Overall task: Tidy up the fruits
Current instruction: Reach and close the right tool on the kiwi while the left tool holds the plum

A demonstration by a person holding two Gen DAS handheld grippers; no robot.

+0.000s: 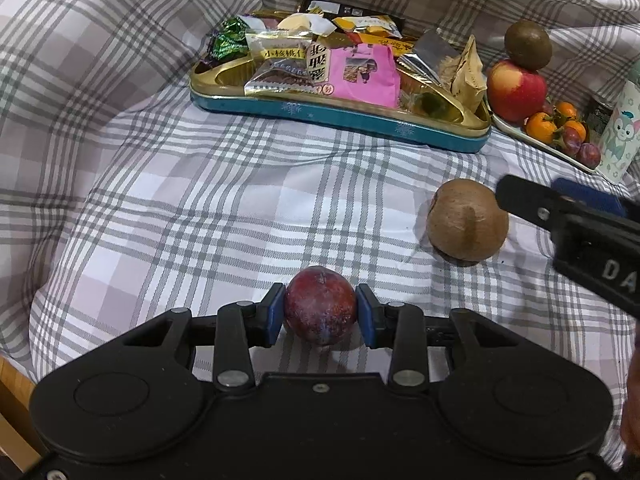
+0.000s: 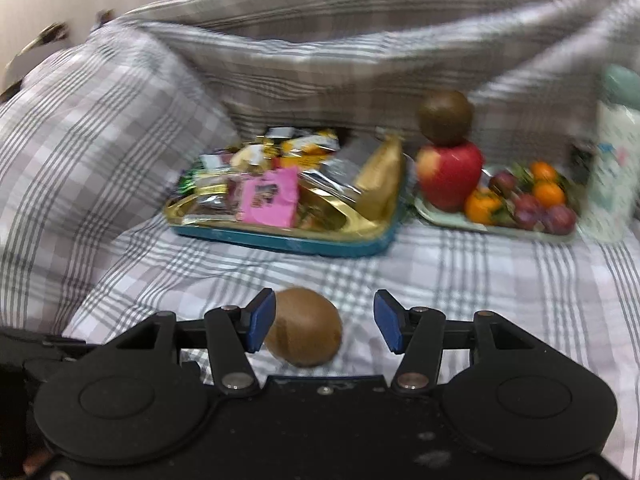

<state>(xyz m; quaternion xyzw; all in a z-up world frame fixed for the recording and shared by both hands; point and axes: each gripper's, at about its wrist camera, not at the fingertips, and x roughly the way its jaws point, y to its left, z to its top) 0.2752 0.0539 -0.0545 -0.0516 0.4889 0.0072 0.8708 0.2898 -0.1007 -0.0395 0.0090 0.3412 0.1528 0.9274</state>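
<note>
Two claws over the checked bed sheet (image 1: 200, 200); left claw (image 1: 320, 312) clamped on a plum (image 1: 320, 306); right claw (image 2: 324, 322) spread, pads clear of the kiwi (image 2: 308, 328) lying between them; fruit tray (image 2: 492, 226) near the far edge

Open checked cloth (image 1: 180, 208) ahead gives free passage; snack tin (image 1: 340, 116), fruit tray (image 2: 496, 226) and cup (image 1: 618, 128) block far side.

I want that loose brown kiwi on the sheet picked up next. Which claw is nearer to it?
Right. The right claw is open around the kiwi, one pad beside it. The left claw is off to its side, shut on a plum.
</note>
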